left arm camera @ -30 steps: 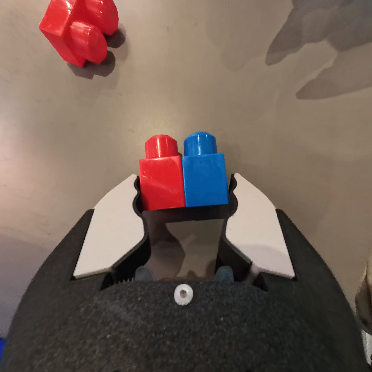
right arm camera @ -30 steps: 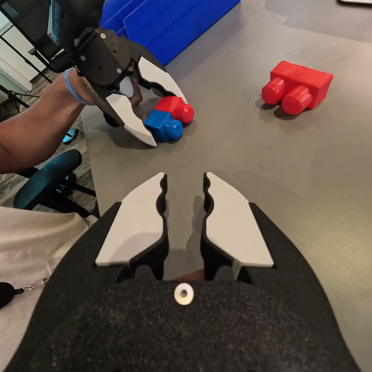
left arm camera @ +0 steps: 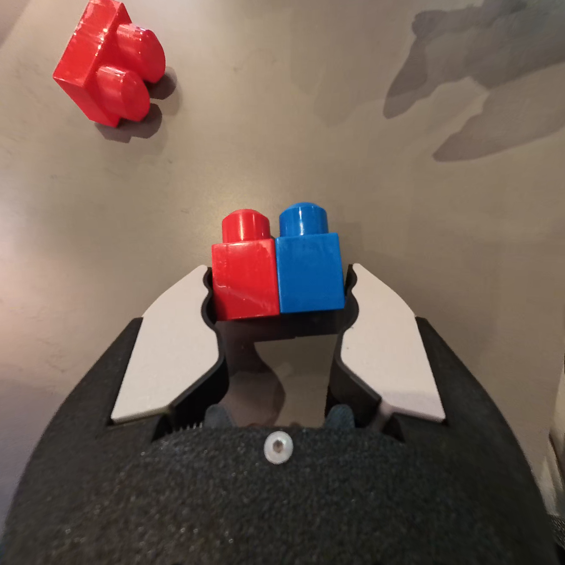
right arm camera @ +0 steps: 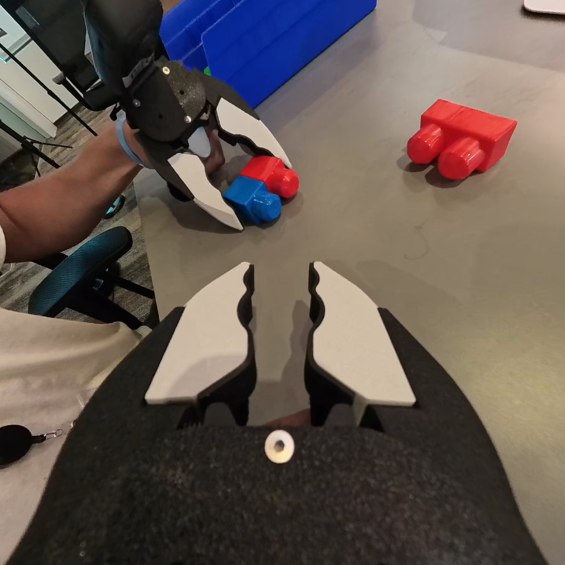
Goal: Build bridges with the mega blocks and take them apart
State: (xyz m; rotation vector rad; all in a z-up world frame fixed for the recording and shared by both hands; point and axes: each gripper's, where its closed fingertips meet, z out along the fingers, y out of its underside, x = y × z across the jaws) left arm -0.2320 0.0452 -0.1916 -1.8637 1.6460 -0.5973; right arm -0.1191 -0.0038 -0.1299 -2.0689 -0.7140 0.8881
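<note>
A small red block (left arm camera: 244, 278) and a small blue block (left arm camera: 308, 275) lie side by side on the grey table, studs pointing away from me. My left gripper (left arm camera: 278, 269) is closed around the pair, one finger against each outer side. In the right wrist view the left gripper (right arm camera: 264, 195) shows tilted down, holding the red block (right arm camera: 269, 171) and blue block (right arm camera: 253, 198) against the table. A larger red two-stud block (left arm camera: 110, 64) lies on its side at the far left; it also shows in the right wrist view (right arm camera: 461, 137). My right gripper (right arm camera: 281, 266) is open and empty above the table.
A blue bin (right arm camera: 275, 46) stands at the back of the table behind the left gripper. The table edge (right arm camera: 143, 232) runs along the left, with an office chair (right arm camera: 79, 269) beyond it. A white object (right arm camera: 544, 6) sits at the far right corner.
My left gripper has shifted slightly with the two small blocks still between its fingers; the large red block now sits a little lower in its view. The right gripper stays open.
</note>
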